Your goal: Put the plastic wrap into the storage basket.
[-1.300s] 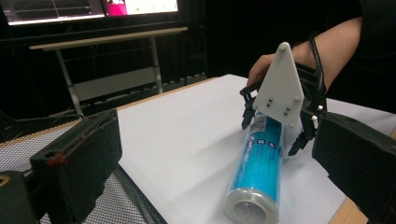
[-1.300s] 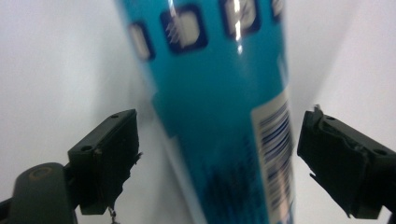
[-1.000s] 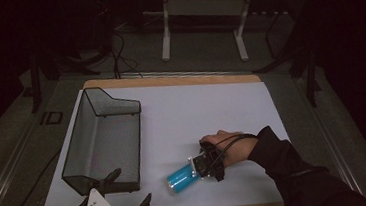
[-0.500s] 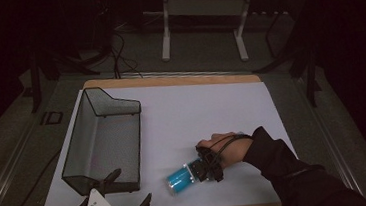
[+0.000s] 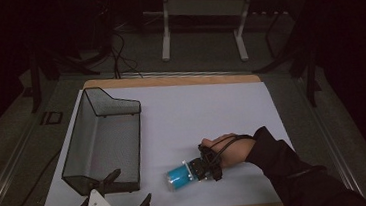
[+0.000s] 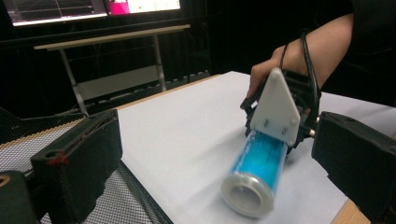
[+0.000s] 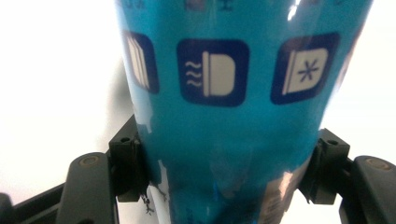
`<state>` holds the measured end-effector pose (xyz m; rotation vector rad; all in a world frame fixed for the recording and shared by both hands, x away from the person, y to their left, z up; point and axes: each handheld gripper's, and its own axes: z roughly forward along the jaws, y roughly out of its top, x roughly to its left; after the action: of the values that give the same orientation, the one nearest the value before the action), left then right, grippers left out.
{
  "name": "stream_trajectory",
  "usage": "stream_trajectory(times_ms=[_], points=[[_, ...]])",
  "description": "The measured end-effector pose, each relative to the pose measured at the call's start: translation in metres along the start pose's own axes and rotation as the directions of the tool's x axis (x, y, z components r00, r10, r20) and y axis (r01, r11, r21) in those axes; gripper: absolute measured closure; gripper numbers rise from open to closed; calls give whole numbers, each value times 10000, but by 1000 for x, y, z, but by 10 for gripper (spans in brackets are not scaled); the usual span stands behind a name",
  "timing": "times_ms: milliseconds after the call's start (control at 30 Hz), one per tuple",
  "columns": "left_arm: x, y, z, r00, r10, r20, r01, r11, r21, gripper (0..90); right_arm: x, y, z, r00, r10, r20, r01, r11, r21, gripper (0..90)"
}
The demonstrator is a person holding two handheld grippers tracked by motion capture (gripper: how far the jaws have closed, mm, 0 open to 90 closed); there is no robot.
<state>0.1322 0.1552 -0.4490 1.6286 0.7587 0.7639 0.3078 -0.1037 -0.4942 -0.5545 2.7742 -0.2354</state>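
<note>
The room is dim; only the white sheet covering the bench [image 5: 212, 115] is lit, its surroundings sinking into black. In the right gripper view that sheet glares, overexposed, and the glossy blue cylindrical can [image 7: 229, 116] looms soft, streaked with reflections. In the left gripper view the can's near end is blurred.

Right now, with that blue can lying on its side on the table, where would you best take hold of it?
Across its round body near one end, coming in along its length from the right. The blue can lies flat, so its curved sides are free for two fingers. The right gripper does just that: its fingers have just closed and press on opposite sides.
</note>
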Motion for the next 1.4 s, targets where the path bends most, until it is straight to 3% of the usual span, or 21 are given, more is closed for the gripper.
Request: stream_trajectory(times_ms=[200,300,333,367,400,500,533,567,600,767,800,833,867,900,967,1067,1133,1267,1300,1333,1400], points=[[0,0,1,10000,6,-10,-6,10000,19,21,-10,-12,-19,9909,1338,136,-1310,9832,-1271,319],[-1,0,0,10000,32,-12,-32,10000,-1,21,-17,-20,-28,9787,2053,45,-1997,9566,-2123,319],[-1,0,0,10000,32,-12,-32,10000,-1,21,-17,-20,-28,9787,2053,45,-1997,9566,-2123,319],[0,0,0,10000,21,-30,-21,10000,2,21,-19,-23,-32,9722,2343,-51,-2283,9422,-2451,319],[0,0,0,10000,14,-24,-14,10000,5,21,-22,-30,-38,9601,2798,36,-2649,9130,-3103,319],[0,0,1,10000,-14,2,14,10000,13,21,-29,-41,-48,9364,3506,-159,-3267,8541,-4046,319],[0,0,1,10000,-14,2,14,10000,13,21,-29,-41,-48,9364,3506,-159,-3267,8541,-4046,319],[0,0,1,10000,16,-1,-16,10000,-2,21,-31,-44,-51,9311,3640,-245,-3401,8416,-4196,320],[-1,0,1,10000,13,-12,-13,10000,-16,21,-36,-52,-58,9117,4092,-370,-3771,7978,-4705,320],[0,0,1,10000,1,-3,-1,10000,-9,21,-44,-63,-71,8719,4854,-654,-4356,7076,-5563,320],[0,0,1,10000,2,-5,-2,10000,-7,21,-46,-65,-73,8689,4897,-729,-4402,6967,-5665,320],[-1,0,1,10000,-13,0,13,10000,-25,21,-48,-68,-77,8561,5104,-809,-4533,6664,-5920,320],[0,0,1,10000,16,-3,-16,10000,2,21,-48,-68,-77,8561,5104,-809,-4533,6664,-5920,320],[0,0,1,10000,17,0,-17,10000,7,21,-48,-70,-79,8515,5163,-911,-4613,6554,-5981,320],[0,0,1,10000,-4,0,4,10000,3,21,-51,-73,-84,8320,5419,-1191,-4847,6054,-6313,320],[-1,0,1,10000,-12,8,12,10000,-19,21,-53,-75,-88,8130,5650,-1406,-4998,5534,-6663,320],[-1,0,0,10000,14,-2,-14,10000,-32,21,-55,-76,-95,7969,5861,-1460,-5007,5057,-7026,320],[-1,0,0,10000,5,-27,-5,10000,-62,21,-59,-79,-109,7696,6114,-1843,-4935,3863,-7792,320],[0,0,0,10000,19,-32,-19,10000,-65,21,-60,-80,-112,7667,6122,-1935,-4932,3687,-7879,320],[0,0,0,10000,16,-25,-16,10000,-65,21,-62,-80,-115,7589,6176,-2063,-4921,3365,-8029,320],[0,0,0,10000,33,-23,-33,10000,-62,21,-64,-81,-120,7529,6200,-2207,-4877,3005,-8197,320]])
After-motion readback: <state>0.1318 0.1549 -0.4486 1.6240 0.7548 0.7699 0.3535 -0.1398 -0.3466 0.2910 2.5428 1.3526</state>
